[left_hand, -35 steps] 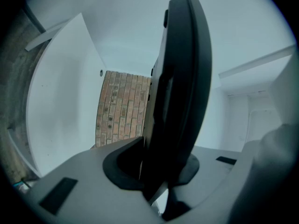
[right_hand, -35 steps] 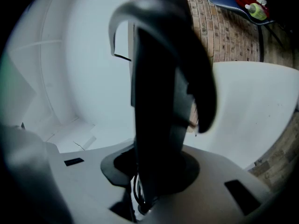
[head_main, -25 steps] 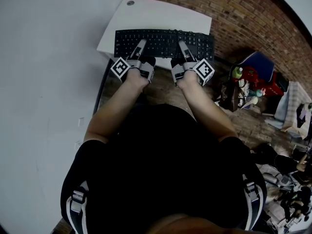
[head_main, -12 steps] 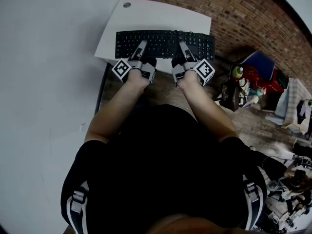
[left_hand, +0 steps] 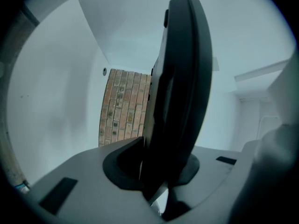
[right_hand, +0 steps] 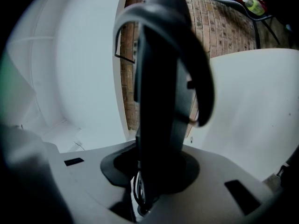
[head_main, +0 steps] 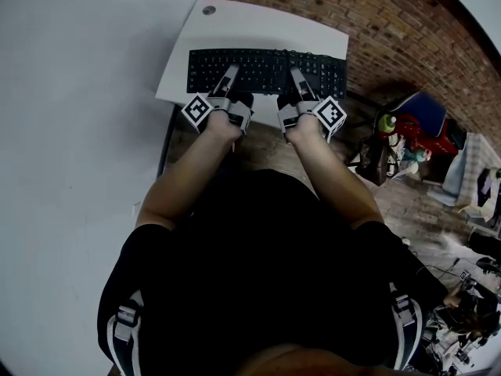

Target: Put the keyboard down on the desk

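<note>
A plain white wall fills the far left, beside the white desk. The desk has a small round cable hole near its back left corner.

My left gripper reaches in over the desk's near edge. Its jaws are drawn in narrow and clamped on the near long edge of the black keyboard, left of its middle. In the left gripper view the keyboard's thin dark body stands edge-on, pinched between my grey jaws.

The keyboard stretches lengthwise over the front part of the desk, keys up and roughly level. Bare white desktop shows behind it and in a strip in front of it. I cannot tell whether its underside touches the desktop.

My right gripper grips the same near edge right of the middle, with its jaws also nearly together and pressed on the keyboard.

To the right is brickwork. A blue chair stands there, well apart from the desk, carrying a red bag and a green bottle.
</note>
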